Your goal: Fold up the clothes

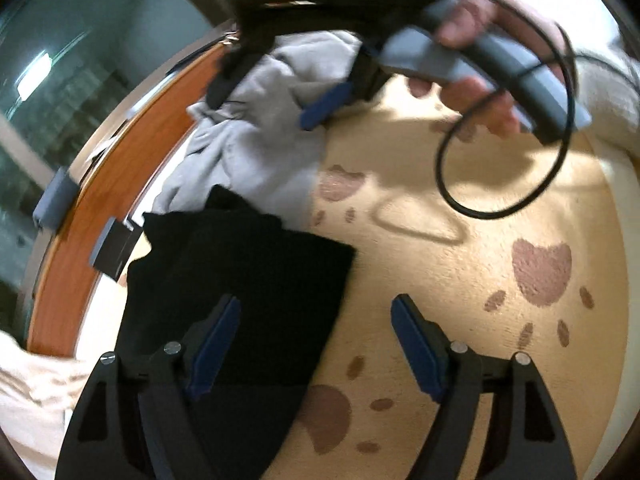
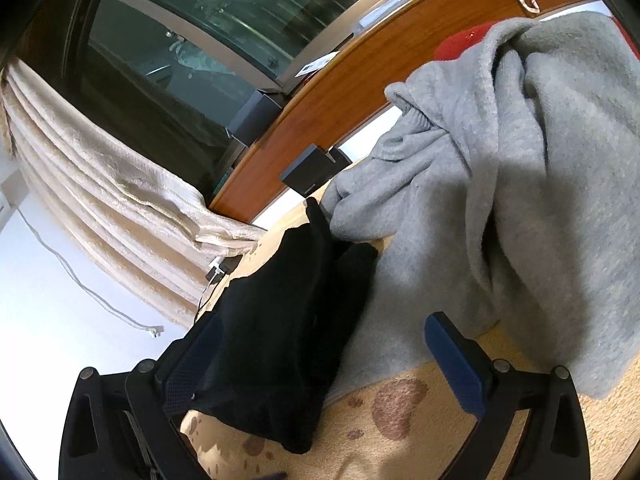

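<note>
A folded black garment (image 1: 240, 272) lies on the cream paw-print blanket (image 1: 460, 272). My left gripper (image 1: 316, 344) hovers over its right edge, open, with its left finger (image 1: 216, 344) above the black cloth and nothing pinched. A crumpled grey sweatshirt (image 1: 248, 136) is heaped just beyond. In the right wrist view the black garment (image 2: 288, 320) sits between the wide jaws of my right gripper (image 2: 328, 360), open, with the cloth lapping over its left finger. The grey sweatshirt (image 2: 500, 184) rises to the right. A hand (image 1: 480, 24) holds the right gripper (image 1: 276, 96) above the grey heap.
A wooden ledge (image 2: 352, 80) with small grey boxes (image 2: 308, 172) borders the blanket, with a dark window behind. A ribbed beige curtain (image 2: 100, 184) hangs at left above a white cable (image 2: 80, 284). Something red (image 2: 456, 46) shows behind the sweatshirt. A black cable loop (image 1: 500, 160) dangles from the right gripper.
</note>
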{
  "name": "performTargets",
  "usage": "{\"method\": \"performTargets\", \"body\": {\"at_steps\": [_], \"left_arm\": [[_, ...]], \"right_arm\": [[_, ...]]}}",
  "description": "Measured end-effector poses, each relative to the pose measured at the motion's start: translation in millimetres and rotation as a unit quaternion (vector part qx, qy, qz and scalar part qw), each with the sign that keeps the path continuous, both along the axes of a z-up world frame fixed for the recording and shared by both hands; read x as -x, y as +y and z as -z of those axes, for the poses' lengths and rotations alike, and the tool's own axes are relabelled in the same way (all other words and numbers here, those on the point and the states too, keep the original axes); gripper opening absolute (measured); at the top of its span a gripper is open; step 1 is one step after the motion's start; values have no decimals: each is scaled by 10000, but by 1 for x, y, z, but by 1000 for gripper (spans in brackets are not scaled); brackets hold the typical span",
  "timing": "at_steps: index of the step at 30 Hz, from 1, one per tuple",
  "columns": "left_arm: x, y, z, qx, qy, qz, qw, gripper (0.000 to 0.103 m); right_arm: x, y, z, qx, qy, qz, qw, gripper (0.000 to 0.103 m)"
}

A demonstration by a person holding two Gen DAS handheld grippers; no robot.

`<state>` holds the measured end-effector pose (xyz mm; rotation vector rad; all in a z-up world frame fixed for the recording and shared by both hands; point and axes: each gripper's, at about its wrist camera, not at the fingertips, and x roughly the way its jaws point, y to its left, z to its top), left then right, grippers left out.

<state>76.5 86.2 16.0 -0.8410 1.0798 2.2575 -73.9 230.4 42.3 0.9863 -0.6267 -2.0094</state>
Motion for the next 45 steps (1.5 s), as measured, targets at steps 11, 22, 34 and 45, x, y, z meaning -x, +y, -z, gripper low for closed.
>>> {"method": "performTargets", "body": {"at_steps": [11, 22, 34, 45], "left_arm": [[22, 14, -2, 44, -221, -441, 9988, 41], [52, -43, -21, -1972, -1201, -1409, 9627, 14], [38, -86, -30, -3427, -1118, -1618, 9186, 14], [32, -110, -43, -4062, -1123, -1557, 8934, 14]], "right_arm": [[-2, -1, 0, -32, 2, 33, 10000, 103], [-4, -4, -2, -186, 121, 14, 9998, 103], [31, -5, 8, 76, -595, -149, 9981, 103], [79, -61, 17, -460, -1302, -478, 9893, 103]]}}
